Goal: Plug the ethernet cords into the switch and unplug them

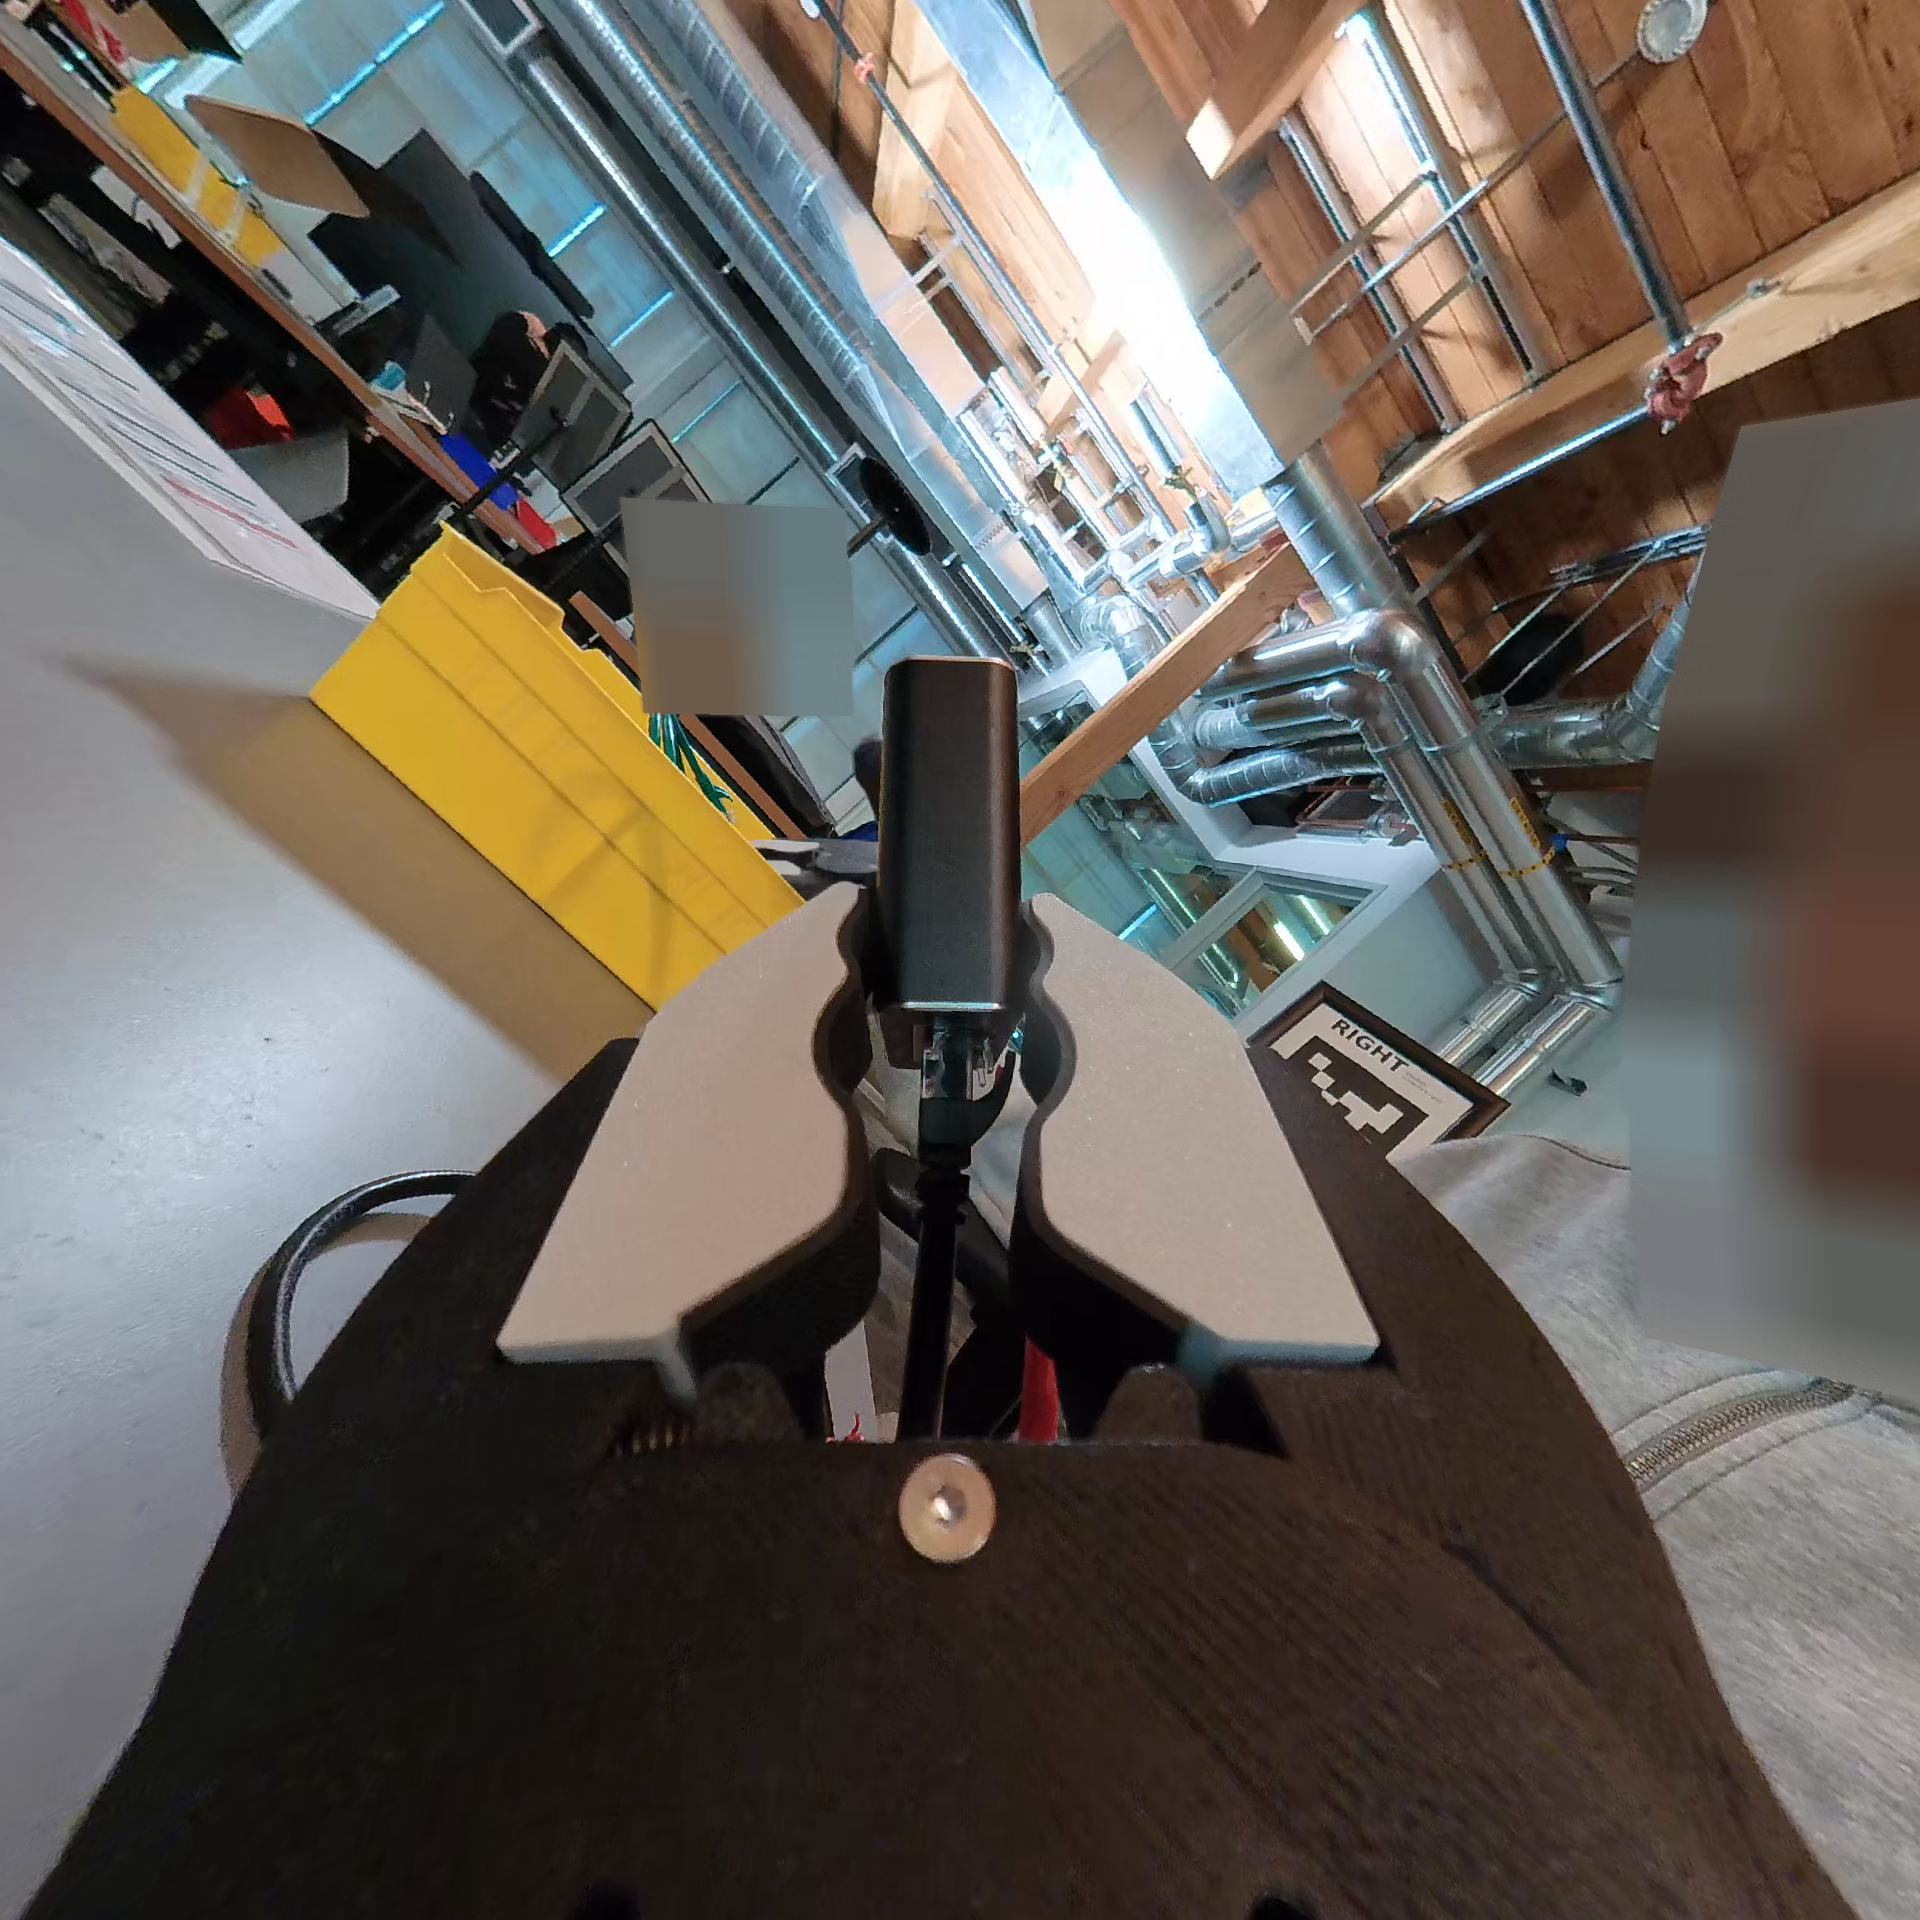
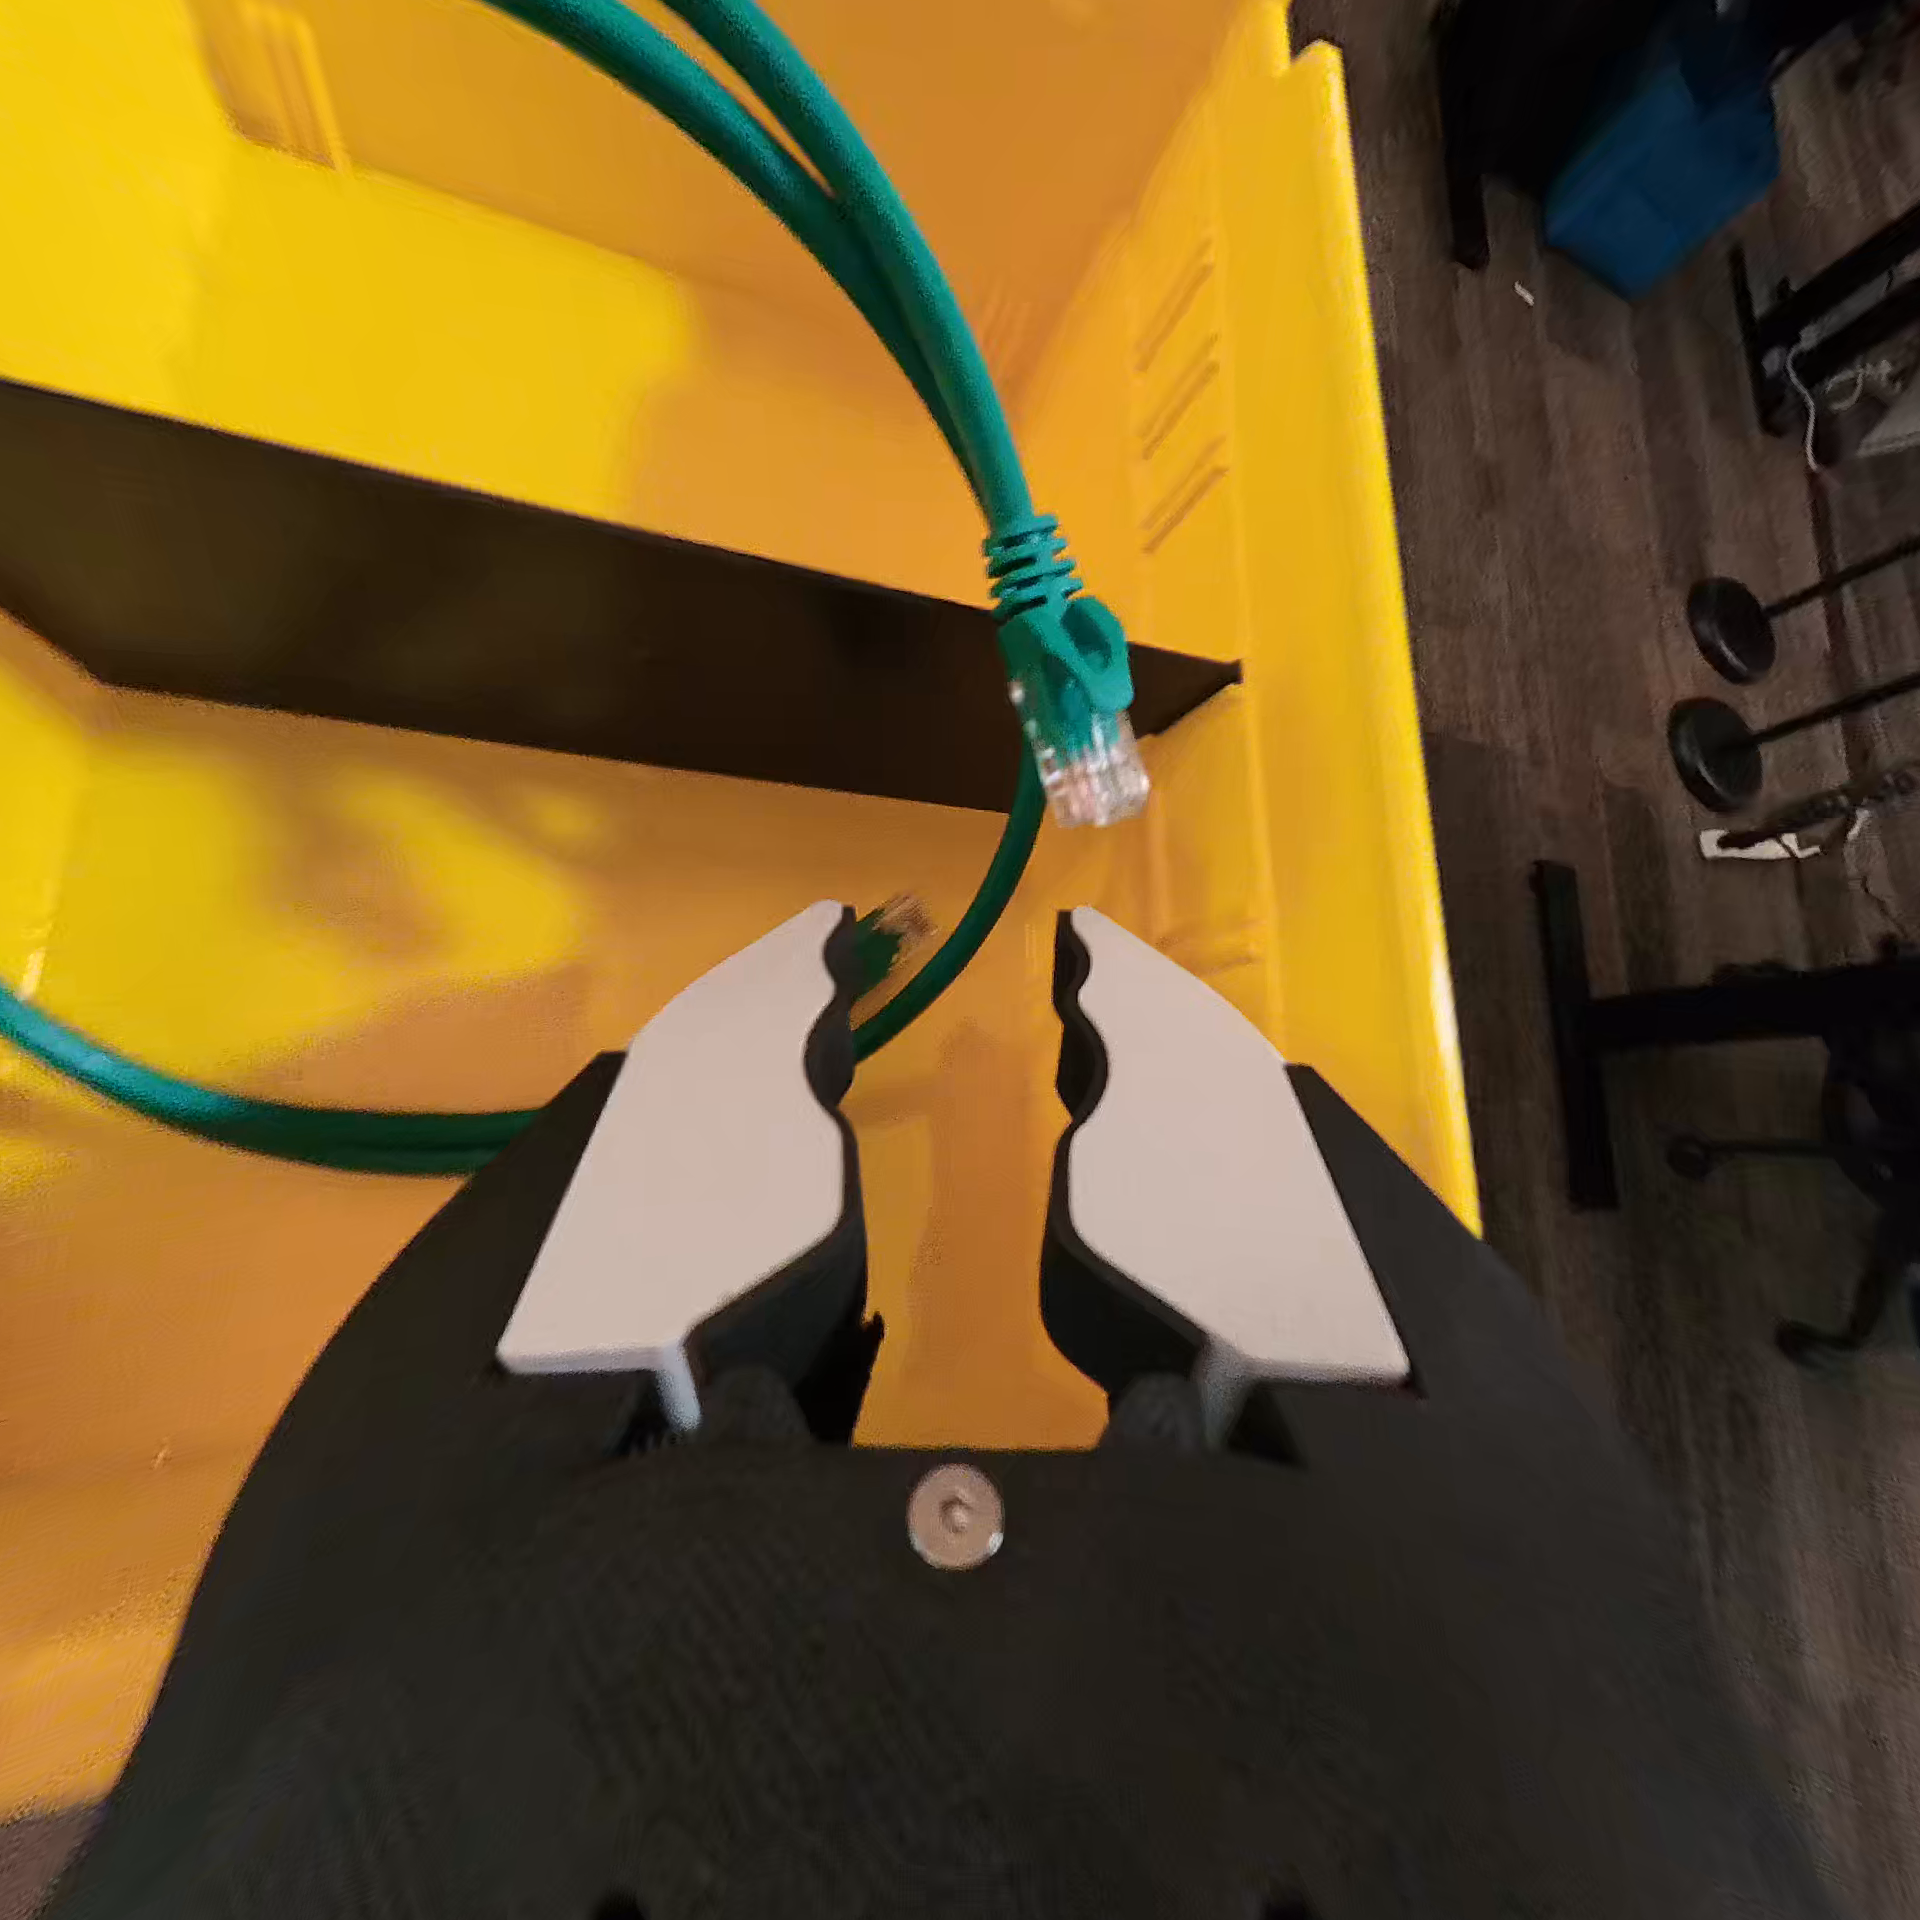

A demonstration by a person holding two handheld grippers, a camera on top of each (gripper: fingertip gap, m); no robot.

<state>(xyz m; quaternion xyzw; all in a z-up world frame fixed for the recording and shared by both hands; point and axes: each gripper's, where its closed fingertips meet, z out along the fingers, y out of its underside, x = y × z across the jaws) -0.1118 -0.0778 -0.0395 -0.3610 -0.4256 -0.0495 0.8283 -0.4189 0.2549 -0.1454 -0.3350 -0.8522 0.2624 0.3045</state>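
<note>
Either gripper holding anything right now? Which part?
Left gripper clamps the dark metal switch by its lower, cord end. Right gripper is open, holding nothing, above the green cord.

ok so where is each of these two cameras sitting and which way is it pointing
Left wrist view: on the left gripper, tilted up toward ceiling pipes; its fingers clamp a dark metal switch with a black cord plugged in; a grey sleeve shows.
Right wrist view: on the right gripper, looking down into a yellow bin at a green ethernet cord; fingers apart.
Shared: the yellow bin.

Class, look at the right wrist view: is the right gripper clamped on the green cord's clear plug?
No: the right gripper is open, and the clear plug hangs free beyond it.
</note>
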